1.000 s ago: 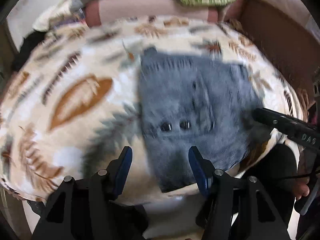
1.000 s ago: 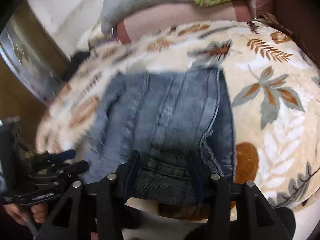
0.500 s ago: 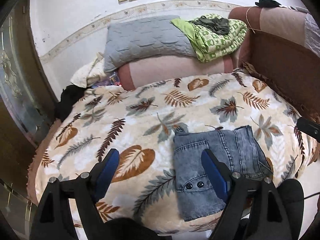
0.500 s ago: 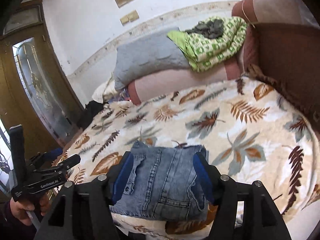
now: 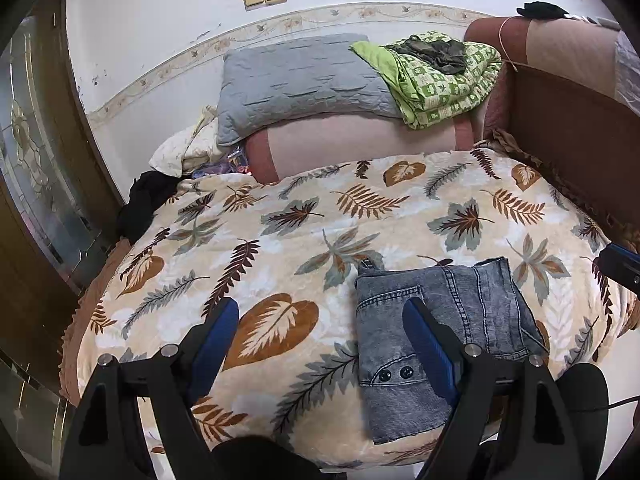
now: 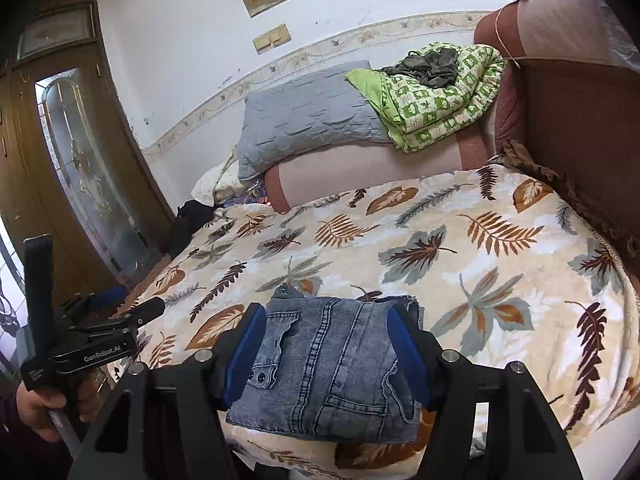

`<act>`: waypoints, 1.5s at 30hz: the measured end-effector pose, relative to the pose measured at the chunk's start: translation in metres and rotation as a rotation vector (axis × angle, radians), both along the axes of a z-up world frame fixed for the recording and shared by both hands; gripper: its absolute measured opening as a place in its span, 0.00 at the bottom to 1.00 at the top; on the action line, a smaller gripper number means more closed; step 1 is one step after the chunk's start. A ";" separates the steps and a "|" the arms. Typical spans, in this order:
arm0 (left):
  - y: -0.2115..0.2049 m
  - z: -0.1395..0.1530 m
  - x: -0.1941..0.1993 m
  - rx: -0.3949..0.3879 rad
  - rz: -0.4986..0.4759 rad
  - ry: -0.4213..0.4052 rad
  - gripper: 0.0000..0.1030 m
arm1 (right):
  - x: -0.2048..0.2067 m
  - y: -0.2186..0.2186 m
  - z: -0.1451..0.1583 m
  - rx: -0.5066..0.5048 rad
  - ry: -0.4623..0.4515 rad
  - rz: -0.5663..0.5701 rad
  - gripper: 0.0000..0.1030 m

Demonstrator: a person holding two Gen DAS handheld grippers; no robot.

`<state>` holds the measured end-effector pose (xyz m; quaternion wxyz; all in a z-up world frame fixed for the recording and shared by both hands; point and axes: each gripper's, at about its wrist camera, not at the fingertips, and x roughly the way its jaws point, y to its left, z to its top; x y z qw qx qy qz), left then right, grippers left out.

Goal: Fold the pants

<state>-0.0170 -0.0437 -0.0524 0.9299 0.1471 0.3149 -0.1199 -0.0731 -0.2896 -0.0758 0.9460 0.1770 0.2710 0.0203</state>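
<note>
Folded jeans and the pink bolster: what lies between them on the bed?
Only bare leaf-print blanket lies between the folded jeans and the pink bolster; both wrist views show it.

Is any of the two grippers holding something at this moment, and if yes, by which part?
Nothing is held. The left gripper and right gripper both stand open above the bed, and the folded jeans lie free on the leaf-print blanket.

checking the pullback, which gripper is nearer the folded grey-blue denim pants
Right. The right gripper frames the folded grey-blue denim pants between its open fingers. The left gripper sits off their left edge, mostly over the leaf-print blanket.
</note>
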 end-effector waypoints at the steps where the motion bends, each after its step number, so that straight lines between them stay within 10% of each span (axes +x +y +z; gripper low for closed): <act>1: 0.000 -0.001 0.000 0.002 0.002 0.002 0.82 | 0.001 0.000 -0.001 -0.001 0.002 0.000 0.65; 17: 0.001 -0.022 0.014 0.031 0.014 0.056 0.82 | 0.014 -0.004 -0.021 -0.011 0.072 -0.017 0.65; 26: 0.002 -0.107 0.034 0.123 0.028 0.274 0.82 | 0.038 -0.005 -0.088 0.050 0.246 -0.013 0.65; 45: -0.058 -0.131 0.166 0.117 0.075 0.291 0.82 | 0.154 -0.010 -0.129 0.115 0.291 -0.010 0.65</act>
